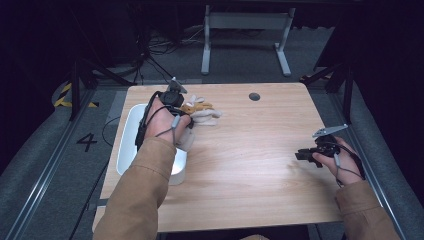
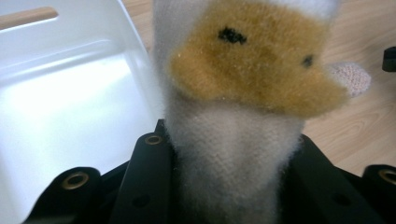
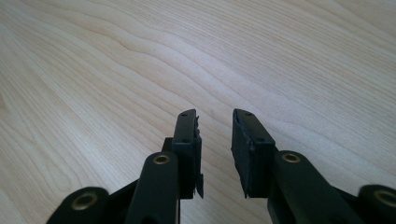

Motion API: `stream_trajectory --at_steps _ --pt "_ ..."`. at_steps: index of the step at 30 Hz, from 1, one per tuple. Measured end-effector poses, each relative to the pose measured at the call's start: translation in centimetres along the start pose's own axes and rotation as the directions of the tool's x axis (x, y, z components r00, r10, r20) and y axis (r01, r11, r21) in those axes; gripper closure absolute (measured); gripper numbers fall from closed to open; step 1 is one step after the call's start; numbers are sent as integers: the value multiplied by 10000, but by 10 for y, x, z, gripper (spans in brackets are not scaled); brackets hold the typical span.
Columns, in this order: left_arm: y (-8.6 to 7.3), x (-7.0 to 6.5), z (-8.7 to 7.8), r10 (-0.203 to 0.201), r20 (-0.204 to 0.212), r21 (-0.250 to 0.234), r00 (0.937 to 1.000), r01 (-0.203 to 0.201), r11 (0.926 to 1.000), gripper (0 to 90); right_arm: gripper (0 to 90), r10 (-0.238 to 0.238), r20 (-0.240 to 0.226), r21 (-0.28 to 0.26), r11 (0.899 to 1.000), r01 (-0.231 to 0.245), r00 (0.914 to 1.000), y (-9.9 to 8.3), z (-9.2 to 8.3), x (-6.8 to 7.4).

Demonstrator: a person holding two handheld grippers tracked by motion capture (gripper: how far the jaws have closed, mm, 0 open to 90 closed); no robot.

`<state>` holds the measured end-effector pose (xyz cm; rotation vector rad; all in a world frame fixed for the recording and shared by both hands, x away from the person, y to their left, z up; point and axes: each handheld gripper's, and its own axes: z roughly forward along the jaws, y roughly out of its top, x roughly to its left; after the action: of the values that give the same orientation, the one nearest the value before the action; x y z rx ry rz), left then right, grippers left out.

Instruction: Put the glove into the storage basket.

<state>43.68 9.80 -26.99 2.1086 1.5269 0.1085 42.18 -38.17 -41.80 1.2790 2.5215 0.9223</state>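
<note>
A soft toy (image 2: 247, 93), white plush with a tan face patch and dark stitched eyes, is clamped in the left gripper (image 1: 187, 116) and is held just beside the white bin (image 1: 131, 131) at the left edge of the surface (image 1: 250, 160). The step in hand is judged to be the carrying of the toy over the bin's rim for a drop inside. It would be done well if the toy were lifted clear of the rim before being moved across, so that the trailing plush is not snagged on the wall, and if the grip were released only once the whole body hangs over the bin's floor. In the left gripper view the jaws are seen pressed into the toy's white body from both sides, with the bin's interior bright behind it. The right gripper (image 3: 215, 140) is held low over bare wood well apart from the toy; its jaws stand a little apart and nothing is between them.
</note>
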Motion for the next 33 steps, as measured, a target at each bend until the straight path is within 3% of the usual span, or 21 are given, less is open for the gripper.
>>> stream_trajectory --at_steps 5,14,23,27,30,33 --pt "0 9 -1 -453 -477 70 9978 457 9989 689 723 -200 397 100 9998 196 9990 1 -2 4" --pt "-1 34 -4 -1435 -705 -127 9871 1430 9896 688 718 -365 582 206 9992 354 9976 3 -2 9" --pt "-5 49 -6 -2374 -979 -207 9665 2365 9714 685 713 -535 854 293 9983 512 9949 3 -3 11" --pt "-6 50 -5 -2453 -1225 -158 9617 2453 9693 685 710 -617 867 408 9975 583 9943 3 -2 11" --pt "-5 48 -5 -2496 -1174 -230 9612 2487 9683 685 710 -596 966 444 9975 555 9935 2 -3 10" --pt "-4 48 -4 -2666 -1184 -298 9565 2650 9638 685 709 -597 983 412 9976 559 9934 2 -4 10"
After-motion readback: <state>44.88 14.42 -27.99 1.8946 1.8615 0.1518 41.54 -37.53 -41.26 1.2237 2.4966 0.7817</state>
